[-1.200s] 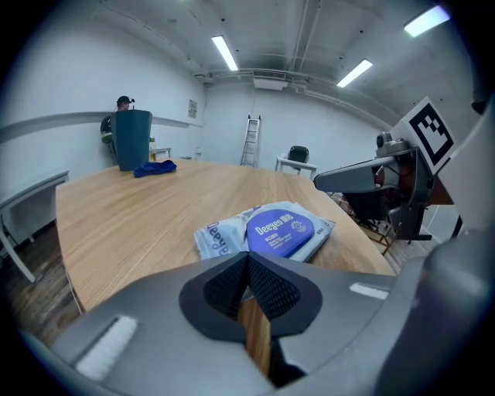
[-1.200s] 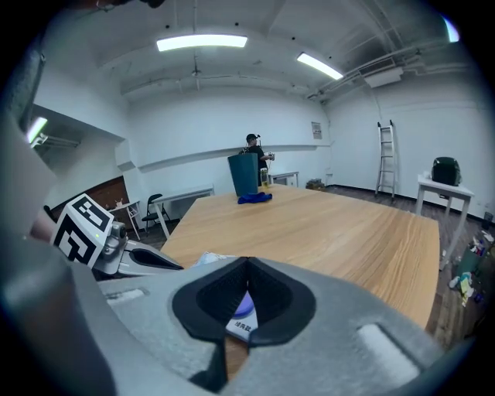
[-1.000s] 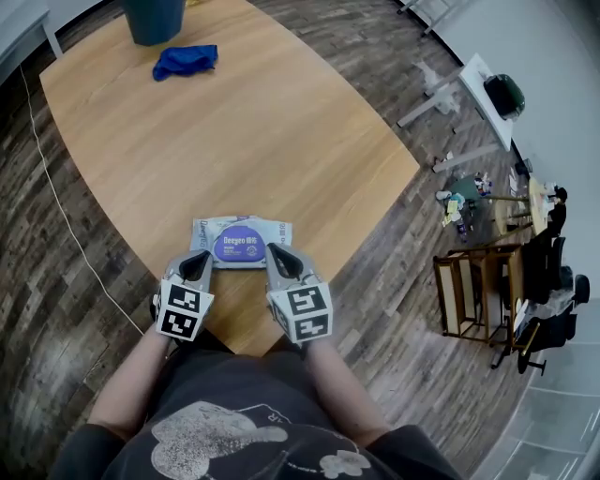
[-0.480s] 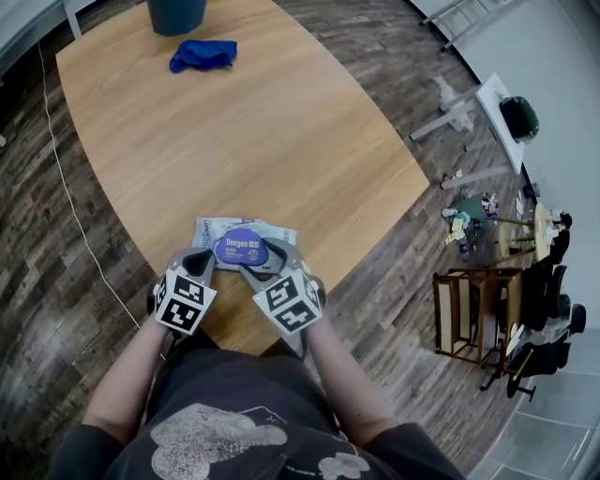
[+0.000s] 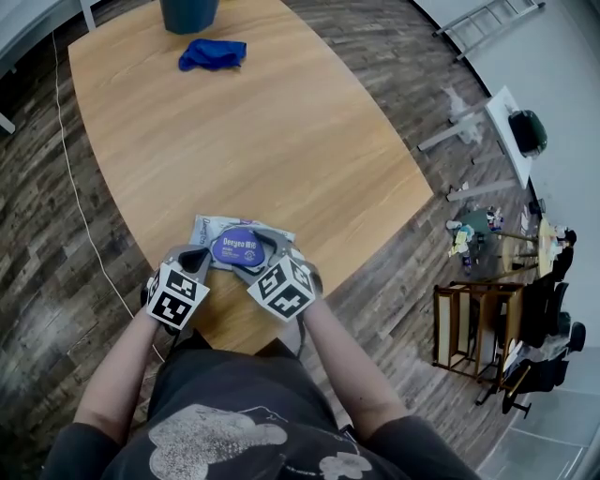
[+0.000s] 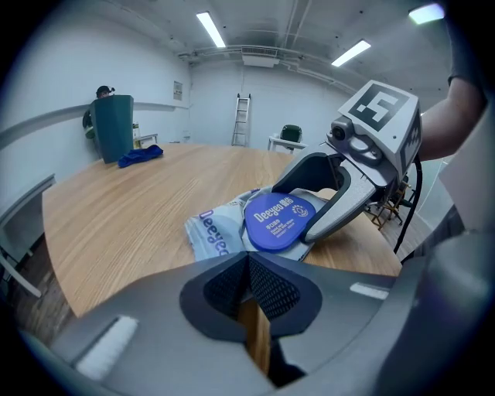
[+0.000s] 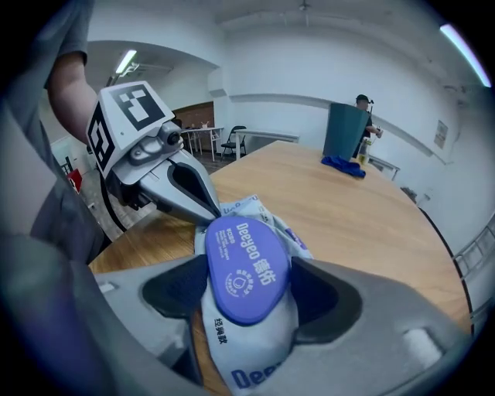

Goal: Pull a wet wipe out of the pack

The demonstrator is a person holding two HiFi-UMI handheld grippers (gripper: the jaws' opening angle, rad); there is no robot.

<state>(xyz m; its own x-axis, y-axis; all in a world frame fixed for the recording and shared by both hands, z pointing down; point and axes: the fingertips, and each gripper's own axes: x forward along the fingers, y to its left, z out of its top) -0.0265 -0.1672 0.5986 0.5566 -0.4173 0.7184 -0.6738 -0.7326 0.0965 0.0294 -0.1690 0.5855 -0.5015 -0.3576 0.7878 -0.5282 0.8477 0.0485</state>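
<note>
The wet wipe pack (image 5: 204,228) lies flat on the wooden surface (image 5: 281,122), close to the near edge, just in front of the person. Its round blue lid (image 7: 244,267) faces up and is closed.

The right tongs (image 7: 251,292) point down at the pack from the near right side. Their jaws have just been opening and now stand wide apart. The blue lid sits between the two pads, which do not squeeze it.

The left tongs (image 6: 249,282) are fully closed and have nothing between the jaws; only the wood shows in the thin gap. In the right gripper view their tip meets the pack's left end, just beside the lid.

At the far end of the surface a crumpled blue cloth (image 5: 213,53) lies near a dark teal bin (image 5: 187,13), well apart from the pack.
</note>
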